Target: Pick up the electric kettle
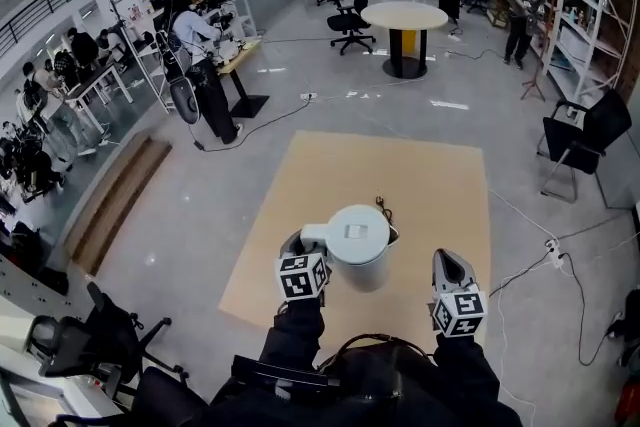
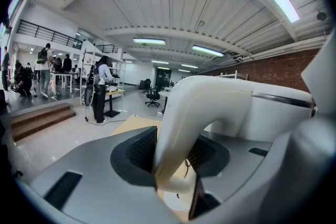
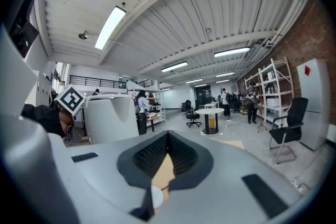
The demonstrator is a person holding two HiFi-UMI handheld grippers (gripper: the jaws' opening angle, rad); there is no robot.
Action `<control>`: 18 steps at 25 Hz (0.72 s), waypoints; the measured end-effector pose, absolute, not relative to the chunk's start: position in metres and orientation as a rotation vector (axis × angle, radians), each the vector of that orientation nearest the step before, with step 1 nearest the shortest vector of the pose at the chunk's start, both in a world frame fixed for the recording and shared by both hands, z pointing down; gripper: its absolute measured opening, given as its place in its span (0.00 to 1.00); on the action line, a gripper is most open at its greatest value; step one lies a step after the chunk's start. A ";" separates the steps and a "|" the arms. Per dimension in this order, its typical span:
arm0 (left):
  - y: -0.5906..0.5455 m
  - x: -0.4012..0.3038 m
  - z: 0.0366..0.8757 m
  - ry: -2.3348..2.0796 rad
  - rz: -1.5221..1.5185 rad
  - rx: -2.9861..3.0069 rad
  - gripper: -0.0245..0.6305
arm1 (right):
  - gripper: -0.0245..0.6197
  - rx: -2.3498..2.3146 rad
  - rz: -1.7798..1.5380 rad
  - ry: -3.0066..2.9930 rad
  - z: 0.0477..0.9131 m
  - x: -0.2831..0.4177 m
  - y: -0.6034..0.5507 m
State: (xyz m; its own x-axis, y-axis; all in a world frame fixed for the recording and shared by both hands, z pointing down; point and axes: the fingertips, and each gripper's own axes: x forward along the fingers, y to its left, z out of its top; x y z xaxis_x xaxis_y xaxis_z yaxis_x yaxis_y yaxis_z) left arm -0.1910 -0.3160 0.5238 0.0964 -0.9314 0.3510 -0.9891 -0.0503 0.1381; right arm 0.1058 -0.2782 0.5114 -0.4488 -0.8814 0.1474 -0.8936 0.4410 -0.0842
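A white electric kettle (image 1: pixel 360 243) hangs over the near part of the tan table (image 1: pixel 330 177). My left gripper (image 1: pixel 299 245) is shut on its curved handle (image 2: pixel 181 113), which fills the gap between the dark pads (image 2: pixel 137 150); the kettle's body (image 2: pixel 268 113) shows to the right. Through the gap I see a white round disc (image 2: pixel 176 201) on the table below. My right gripper (image 1: pixel 448 263) stays to the right of the kettle, apart from it, shut with nothing in it. In the right gripper view the kettle (image 3: pixel 107 118) stands at the left of the jaws (image 3: pixel 168 136).
A thin cord (image 1: pixel 381 205) lies on the table behind the kettle. A black chair (image 1: pixel 585 130) and floor cables (image 1: pixel 560 260) are at the right. A round white table (image 1: pixel 404 15), office chairs, shelving and people at benches (image 1: pixel 200 65) stand farther off.
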 end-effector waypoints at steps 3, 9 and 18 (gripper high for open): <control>-0.317 -0.188 0.524 -1.895 0.237 2.041 0.26 | 0.04 1.602 0.229 -2.597 0.512 0.107 -0.279; -0.317 -0.186 0.524 -1.904 0.251 2.045 0.26 | 0.04 1.600 0.228 -2.597 0.512 0.108 -0.281; -0.320 -0.182 0.523 -1.896 0.243 2.048 0.26 | 0.04 1.590 0.228 -2.604 0.512 0.107 -0.285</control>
State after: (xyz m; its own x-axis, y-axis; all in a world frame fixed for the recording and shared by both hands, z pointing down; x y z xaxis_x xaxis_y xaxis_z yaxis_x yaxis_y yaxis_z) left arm -0.1819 -0.3197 0.5227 0.0956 -0.9322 0.3491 -0.9901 -0.0530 0.1297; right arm 0.1075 -0.2846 0.5116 -0.4573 -0.8770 0.1476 -0.8893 0.4496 -0.0840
